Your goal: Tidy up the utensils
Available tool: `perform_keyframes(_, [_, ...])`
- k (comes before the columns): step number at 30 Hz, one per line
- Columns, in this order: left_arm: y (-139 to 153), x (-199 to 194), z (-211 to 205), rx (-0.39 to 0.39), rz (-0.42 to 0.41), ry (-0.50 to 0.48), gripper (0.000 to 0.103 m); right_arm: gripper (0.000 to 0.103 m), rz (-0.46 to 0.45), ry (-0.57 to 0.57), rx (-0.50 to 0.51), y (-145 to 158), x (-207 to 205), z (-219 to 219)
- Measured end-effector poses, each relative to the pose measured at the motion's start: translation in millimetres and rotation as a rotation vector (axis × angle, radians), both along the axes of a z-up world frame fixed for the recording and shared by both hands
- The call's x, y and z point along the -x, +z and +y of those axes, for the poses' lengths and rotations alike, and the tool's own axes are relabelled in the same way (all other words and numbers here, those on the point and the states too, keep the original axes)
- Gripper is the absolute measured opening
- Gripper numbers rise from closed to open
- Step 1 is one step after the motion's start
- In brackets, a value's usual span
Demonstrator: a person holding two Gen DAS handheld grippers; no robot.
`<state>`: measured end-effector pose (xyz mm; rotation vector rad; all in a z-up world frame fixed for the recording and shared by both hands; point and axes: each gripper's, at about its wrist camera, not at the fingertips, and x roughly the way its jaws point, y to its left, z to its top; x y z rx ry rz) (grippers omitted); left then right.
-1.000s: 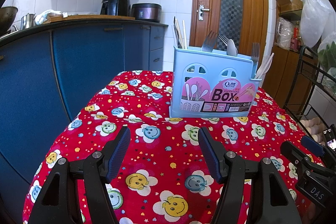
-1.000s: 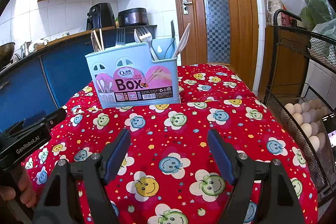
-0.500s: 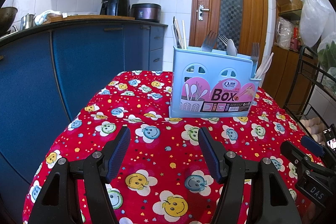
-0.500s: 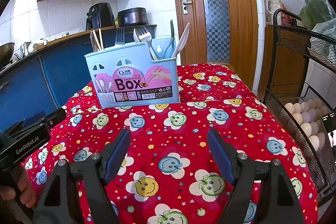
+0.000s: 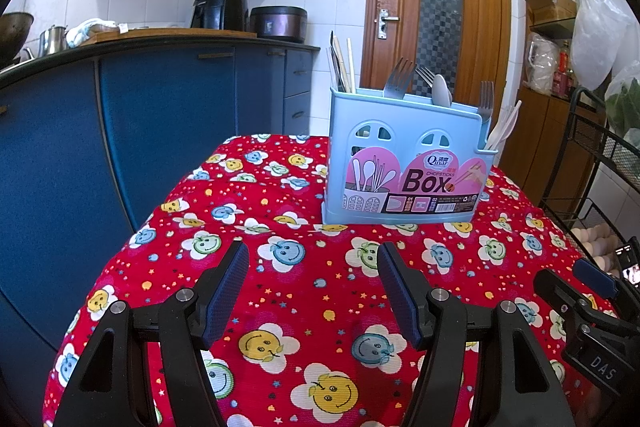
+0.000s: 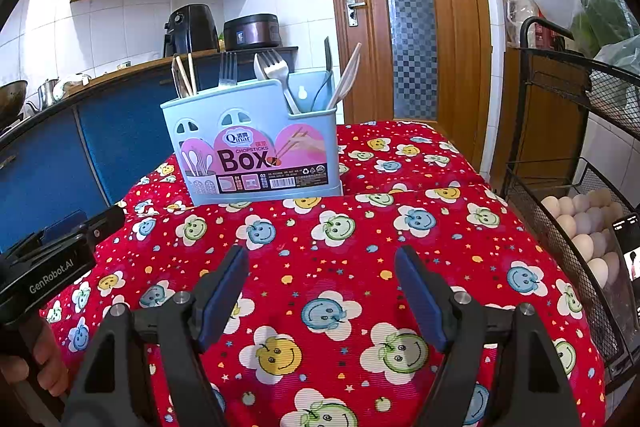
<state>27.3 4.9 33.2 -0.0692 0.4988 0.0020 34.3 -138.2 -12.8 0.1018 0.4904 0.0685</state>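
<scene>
Left hand-held gripper [image 5: 313,281]: It is hanging over the red cloth, in front of the blue box, and its jaws are standing wide with nothing between them.

Right hand-held gripper [image 6: 322,285]: It is also waiting in front of the box, jaws wide and holding nothing.

Blue box [image 6: 256,143]: It is standing upright on the bench [image 6: 440,227], well apart from both grippers, on the far part of the cloth.

Forks [image 6: 228,69]: They are sticking up out of the box, next to a spoon [image 5: 442,91].

Chopsticks [image 5: 340,63]: They are leaning in the left end of the box.

White sticks [image 6: 346,79]: They are leaning out of the right end of the box; I cannot tell what they are.

Task so far: I think the things are sitting in the box already, mixed in some parts, and nothing is lying loose on the cloth in front of the box.

Risk, tipping: The box looks light and tall, so pulling a fork sideways could be knocking it over.

Risk, snagging: The things are packed close, so lifting one could be dragging a neighbour out.

Risk, slipping: Thin shiny handles could be sliding out of the pads.

Risk, egg basket [image 6: 576,227]: It is right of the box, so a wide swing could be bumping it.

Risk, cloth: It could be sliding under the box.
</scene>
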Motion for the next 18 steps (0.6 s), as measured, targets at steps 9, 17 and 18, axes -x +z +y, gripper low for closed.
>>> perform_keyframes(9, [-0.1,0.2,-0.5,-0.001,0.000,0.000,0.068,0.078,0.000,0.001,0.001,0.2,-0.4,0.4])
perform_keyframes(17, [0.0,0.0,0.3,0.002,0.003,0.004,0.068,0.078,0.000,0.000,-0.001,0.2,0.0,-0.5])
perform_keyframes(18, [0.1,-0.2,0.4,0.004,0.004,0.004,0.068,0.078,0.000,0.000,0.000,0.3,0.0,-0.3])
